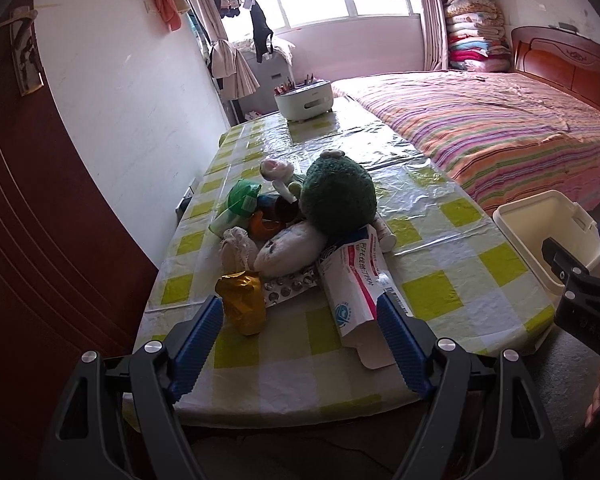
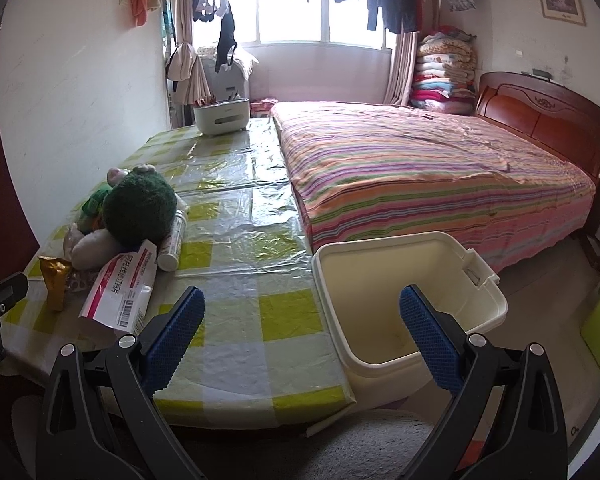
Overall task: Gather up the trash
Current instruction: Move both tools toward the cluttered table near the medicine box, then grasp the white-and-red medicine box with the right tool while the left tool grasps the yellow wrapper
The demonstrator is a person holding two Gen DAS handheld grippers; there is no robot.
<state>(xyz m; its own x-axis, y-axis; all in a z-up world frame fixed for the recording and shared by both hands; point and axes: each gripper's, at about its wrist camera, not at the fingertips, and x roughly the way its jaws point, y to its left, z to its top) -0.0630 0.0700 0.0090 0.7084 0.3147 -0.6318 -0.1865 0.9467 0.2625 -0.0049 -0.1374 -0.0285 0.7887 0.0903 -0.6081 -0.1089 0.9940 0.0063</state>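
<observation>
On the desk (image 1: 440,292), covered by a checked plastic cloth, a heap of trash is gathered toward the wall side: a gold foil packet (image 1: 243,304), a blister pack (image 1: 289,286), a white-and-pink medicine box (image 1: 354,280) and a white tube (image 2: 171,246), piled around a green plush toy (image 1: 338,196). Both the left tongs (image 1: 300,344) and the right tongs (image 2: 302,330) are spread wide, with nothing gripped. A cream bin (image 2: 488,304) is seen on the floor beside the desk, near the striped bed (image 2: 420,168).

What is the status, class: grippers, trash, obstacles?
Left gripper open, empty, facing trash pile. Right gripper open, empty, by cream plastic bin. Gold foil wrapper nearest; fuzzy green plush toy sits amid pile.
</observation>
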